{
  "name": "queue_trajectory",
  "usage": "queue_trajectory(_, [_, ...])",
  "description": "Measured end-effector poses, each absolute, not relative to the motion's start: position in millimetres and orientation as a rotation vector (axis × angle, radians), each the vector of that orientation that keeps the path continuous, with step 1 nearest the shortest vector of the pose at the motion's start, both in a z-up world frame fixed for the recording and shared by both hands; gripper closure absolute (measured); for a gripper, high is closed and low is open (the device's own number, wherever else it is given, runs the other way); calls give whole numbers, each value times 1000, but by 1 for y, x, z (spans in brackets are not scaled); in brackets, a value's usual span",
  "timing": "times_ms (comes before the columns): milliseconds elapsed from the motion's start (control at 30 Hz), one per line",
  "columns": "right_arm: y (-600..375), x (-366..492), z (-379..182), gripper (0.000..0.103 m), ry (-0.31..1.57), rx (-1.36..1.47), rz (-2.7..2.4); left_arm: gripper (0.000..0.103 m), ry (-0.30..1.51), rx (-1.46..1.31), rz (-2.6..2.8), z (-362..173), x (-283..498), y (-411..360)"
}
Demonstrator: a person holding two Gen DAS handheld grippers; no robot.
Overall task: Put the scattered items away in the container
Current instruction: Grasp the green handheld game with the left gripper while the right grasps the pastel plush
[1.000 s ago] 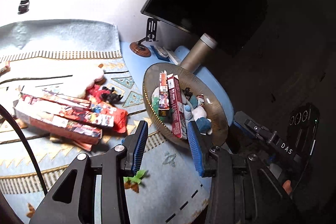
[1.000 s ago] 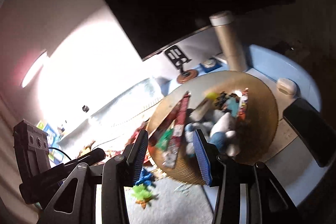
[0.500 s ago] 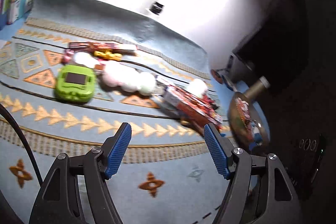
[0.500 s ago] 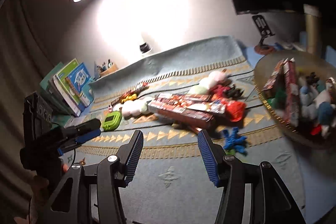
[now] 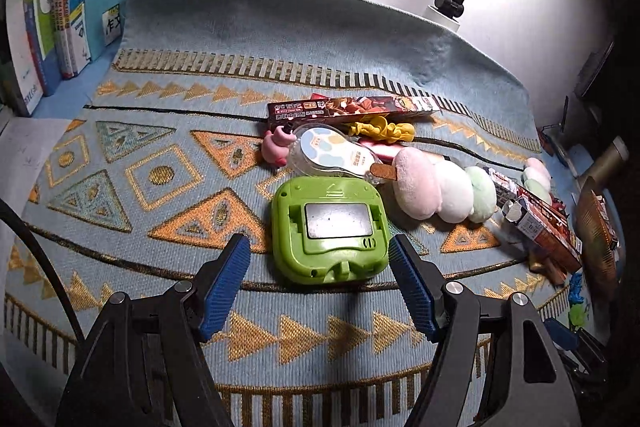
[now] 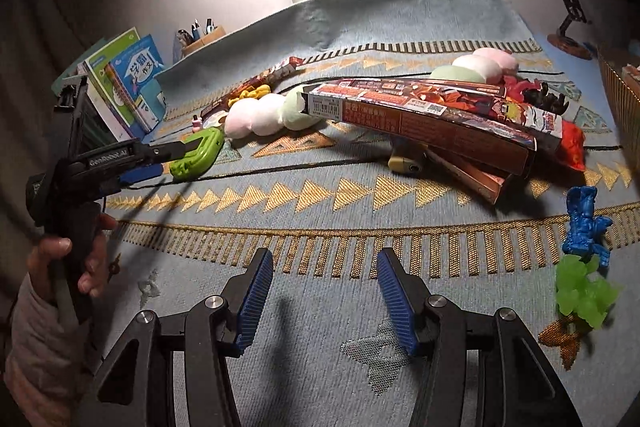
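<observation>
A: Well, the left gripper point(image 5: 319, 265) hangs with its jaws spread wide, one on each side of the near edge of the green toy point(image 5: 329, 229), low in the centre of the left view. Neither pad looks to be touching it yet.

B: And the right gripper point(image 6: 325, 293)?

A: Open too, holding nothing, over bare rug point(image 6: 320, 347) at the bottom of its view. The basket point(image 5: 597, 227) is only a sliver at the right edge of the left view.

B: So what could spoil the grab?

A: I'd judge the toy is nearly as wide as the gap. If the approach drifts sideways, one finger may land on top of the shell or shove it along the rug instead of straddling it.

B: Shove it into what?

A: The fan point(image 5: 336, 153) just above it, and the plush point(image 5: 440, 187) at its upper right, which sits very close to the toy's corner. A push could knock those about.

B: And once gripped?

A: The shell looks smooth, rounded plastic, so a pinch only on the near rim might let it tip or slip out on the long carry to the far right. The boxes point(image 6: 432, 115) piled mid-frame in the right view lie roughly on that path; a low swing could clip them.
</observation>
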State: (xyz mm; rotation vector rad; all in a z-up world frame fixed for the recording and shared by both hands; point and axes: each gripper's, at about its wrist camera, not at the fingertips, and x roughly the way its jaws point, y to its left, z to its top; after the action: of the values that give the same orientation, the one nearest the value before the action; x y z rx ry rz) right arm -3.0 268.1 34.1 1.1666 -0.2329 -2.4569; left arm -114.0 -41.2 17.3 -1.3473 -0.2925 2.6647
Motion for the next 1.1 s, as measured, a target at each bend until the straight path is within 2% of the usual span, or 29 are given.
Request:
queue_trajectory(167, [276, -7, 32, 50, -324, 1170, -2435, 31, -183, -1365, 2669, 9, -127, -23])
queue_trajectory(433, [271, -5, 33, 48, -292, 1168, -2442, 29, 58, -1350, 2750, 3, -131, -3])
queue_trajectory(600, [268, -5, 33, 45, -278, 1166, -2440, 30, -23, -1324, 2747, 5, -130, -10])
queue_trajectory(767, [265, -7, 34, 45, -251, 1176, -2446, 31, -297, -1243, 2752, 9, -121, -42])
queue_trajectory(867, [250, -19, 37, 45, -212, 1197, -2415, 31, -401, -1193, 2726, 11, -117, -55])
queue_trajectory(1100, [170, -67, 62, 45, 160, 1117, -2386, 31, -376, -1145, 2729, 19, -117, -52])
